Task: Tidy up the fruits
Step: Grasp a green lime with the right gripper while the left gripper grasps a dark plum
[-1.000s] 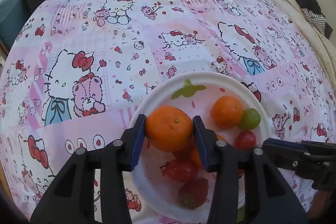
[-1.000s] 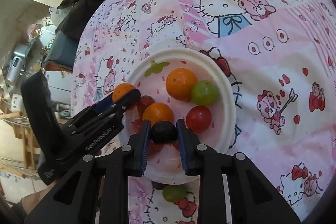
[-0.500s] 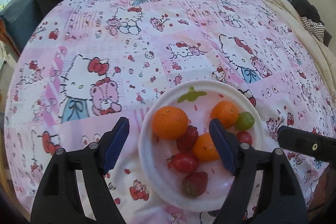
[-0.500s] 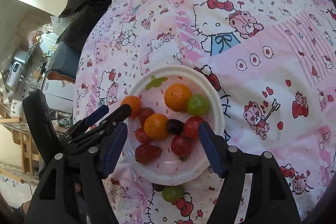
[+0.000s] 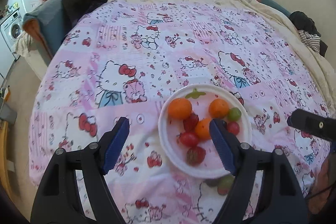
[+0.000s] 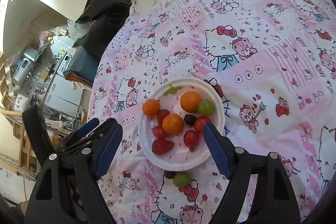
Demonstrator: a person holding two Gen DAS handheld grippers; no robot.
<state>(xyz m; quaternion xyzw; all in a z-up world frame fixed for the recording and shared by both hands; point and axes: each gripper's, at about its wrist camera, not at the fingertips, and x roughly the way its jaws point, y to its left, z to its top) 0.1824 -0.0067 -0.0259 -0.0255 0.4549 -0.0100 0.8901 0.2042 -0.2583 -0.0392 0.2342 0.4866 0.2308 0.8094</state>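
Both tongs hang over a white plate (image 6: 217,98) on a pink cartoon bedspread (image 6: 262,60). The left tongs (image 5: 169,125) gape wide and hold nothing. The right tongs (image 6: 162,130) have just been opening and are empty too, the plate showing between the fingers. On the plate lie three oranges, strawberries, red and green grapes and a dark grape (image 6: 190,119). A green grape (image 6: 181,178) sits on the bedspread just beside the rim

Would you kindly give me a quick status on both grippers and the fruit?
Left gripper and right gripper open, jaws just opened, nothing held. Fruit piled on the white plate. One green grape off the plate, on the bedsheet. Nothing blocking.
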